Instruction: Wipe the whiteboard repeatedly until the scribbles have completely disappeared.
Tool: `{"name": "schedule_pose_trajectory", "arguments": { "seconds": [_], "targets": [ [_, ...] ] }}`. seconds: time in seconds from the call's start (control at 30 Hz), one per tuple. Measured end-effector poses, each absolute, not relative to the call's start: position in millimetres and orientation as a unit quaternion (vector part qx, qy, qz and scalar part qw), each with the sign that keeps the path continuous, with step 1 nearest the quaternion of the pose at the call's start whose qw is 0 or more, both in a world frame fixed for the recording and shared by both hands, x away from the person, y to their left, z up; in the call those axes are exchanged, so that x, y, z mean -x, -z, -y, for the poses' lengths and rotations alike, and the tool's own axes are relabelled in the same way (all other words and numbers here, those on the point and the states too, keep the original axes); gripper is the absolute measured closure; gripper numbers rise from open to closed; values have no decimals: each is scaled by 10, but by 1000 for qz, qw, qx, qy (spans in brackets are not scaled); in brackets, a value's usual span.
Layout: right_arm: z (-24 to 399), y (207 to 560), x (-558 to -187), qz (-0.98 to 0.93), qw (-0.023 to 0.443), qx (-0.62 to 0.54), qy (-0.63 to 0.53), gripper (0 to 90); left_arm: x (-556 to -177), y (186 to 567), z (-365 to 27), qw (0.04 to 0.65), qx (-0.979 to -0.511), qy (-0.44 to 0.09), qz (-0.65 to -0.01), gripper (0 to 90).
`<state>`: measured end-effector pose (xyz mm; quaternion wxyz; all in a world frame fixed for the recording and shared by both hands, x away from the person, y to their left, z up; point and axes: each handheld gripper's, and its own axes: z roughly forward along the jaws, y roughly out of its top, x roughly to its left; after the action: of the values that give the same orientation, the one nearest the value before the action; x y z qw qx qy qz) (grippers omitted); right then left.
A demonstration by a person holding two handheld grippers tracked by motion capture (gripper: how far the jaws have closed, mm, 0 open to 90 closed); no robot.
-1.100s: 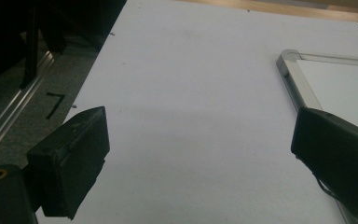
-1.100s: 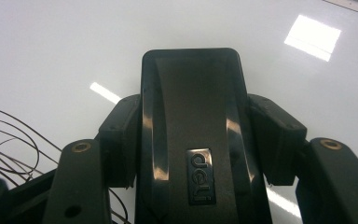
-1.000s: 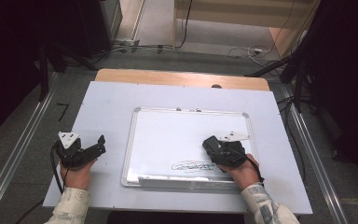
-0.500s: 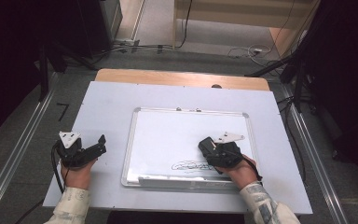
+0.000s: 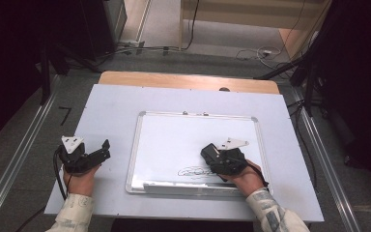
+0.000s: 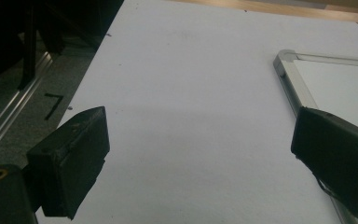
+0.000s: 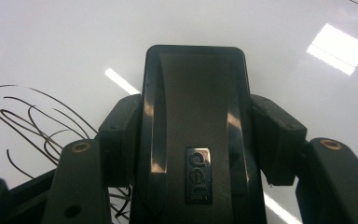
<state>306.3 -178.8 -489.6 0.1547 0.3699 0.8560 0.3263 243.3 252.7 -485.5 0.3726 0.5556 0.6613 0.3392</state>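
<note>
The right claw [image 5: 211, 155] grips a black whiteboard eraser [image 7: 195, 126] between its jaws, pressing it flat on the whiteboard [image 5: 183, 140] just above a black scribble [image 5: 193, 171] near the board's near edge, right of centre. The whiteboard lies in the middle of the white desk [image 5: 111, 104]. Well apart, by the desk's near-left corner, the left claw [image 5: 104, 150] hovers with jaws spread wide and nothing between them, just left of the board's metal frame [image 6: 289, 74].

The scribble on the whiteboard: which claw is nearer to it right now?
Right. The right claw, shut on the black eraser, sits on the whiteboard right beside the scribble. The left claw stands open over the table, off the board's left edge.
</note>
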Motion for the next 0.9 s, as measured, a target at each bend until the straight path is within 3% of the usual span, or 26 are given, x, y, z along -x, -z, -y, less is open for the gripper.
{"name": "schedule_pose_trajectory", "arguments": {
  "seconds": [0.9],
  "targets": [
    [1650,4899,-3042,-868,149,-344,-327,386,-2444,4855,-2513,374,-556,-338,-661,45]
  ]
}}
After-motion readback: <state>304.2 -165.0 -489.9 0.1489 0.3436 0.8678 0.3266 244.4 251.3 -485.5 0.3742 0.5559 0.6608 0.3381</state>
